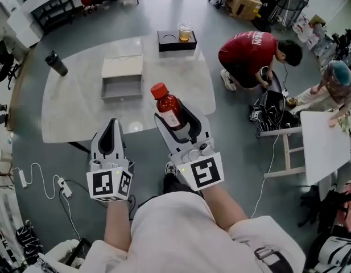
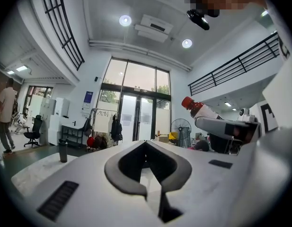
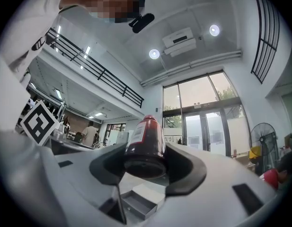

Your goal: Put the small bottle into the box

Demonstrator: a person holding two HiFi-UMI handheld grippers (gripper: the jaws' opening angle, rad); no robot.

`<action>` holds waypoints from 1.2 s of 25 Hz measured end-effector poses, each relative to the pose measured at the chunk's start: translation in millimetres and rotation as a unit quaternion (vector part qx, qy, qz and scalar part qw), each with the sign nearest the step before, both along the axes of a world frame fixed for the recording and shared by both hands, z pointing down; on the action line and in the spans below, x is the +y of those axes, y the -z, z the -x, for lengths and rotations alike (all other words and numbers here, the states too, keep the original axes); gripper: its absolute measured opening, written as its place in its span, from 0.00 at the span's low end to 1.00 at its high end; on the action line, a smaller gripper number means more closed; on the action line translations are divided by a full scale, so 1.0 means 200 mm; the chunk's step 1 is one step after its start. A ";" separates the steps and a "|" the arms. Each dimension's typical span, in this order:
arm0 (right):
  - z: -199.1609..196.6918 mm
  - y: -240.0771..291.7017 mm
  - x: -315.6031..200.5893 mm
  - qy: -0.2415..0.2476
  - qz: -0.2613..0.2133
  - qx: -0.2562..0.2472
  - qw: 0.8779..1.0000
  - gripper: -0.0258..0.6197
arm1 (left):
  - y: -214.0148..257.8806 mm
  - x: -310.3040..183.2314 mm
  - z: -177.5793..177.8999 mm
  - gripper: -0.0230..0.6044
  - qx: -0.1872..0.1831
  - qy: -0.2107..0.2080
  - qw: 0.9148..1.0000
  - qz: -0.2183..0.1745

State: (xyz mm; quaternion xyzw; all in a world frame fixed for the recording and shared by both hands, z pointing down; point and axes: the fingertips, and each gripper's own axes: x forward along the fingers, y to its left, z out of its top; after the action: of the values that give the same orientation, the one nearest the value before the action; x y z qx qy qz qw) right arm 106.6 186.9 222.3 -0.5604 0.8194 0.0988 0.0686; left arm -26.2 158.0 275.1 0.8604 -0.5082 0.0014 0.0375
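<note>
Head view: my right tool (image 1: 176,116) grips the small bottle (image 1: 167,108) low on its body, red cap leaning away from me, above the near edge of the tabletop (image 1: 73,115). The open box (image 1: 123,97) sits well ahead. With that lean, I judge the bottle could pivot in the pads or clip the box wall.

Left gripper view: my left tool (image 2: 146,167) is closed and empty, so it cannot steady the box if nudged.

Right gripper view: the bottle fills the jaws and partly hides the box, so I might misjudge the drop.
</note>
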 end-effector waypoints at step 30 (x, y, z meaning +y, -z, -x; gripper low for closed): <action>-0.10 -0.34 -0.93 0.001 0.087 0.006 0.996 0.40 | -0.38 -0.97 -0.06 0.07 -0.024 -0.013 0.996 0.084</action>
State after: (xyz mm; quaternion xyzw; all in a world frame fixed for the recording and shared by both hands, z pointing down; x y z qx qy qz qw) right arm 126.6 0.9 290.5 -0.5631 0.8257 0.0307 0.0151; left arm -13.3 -36.4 351.5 0.8606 -0.4957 0.0650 0.0975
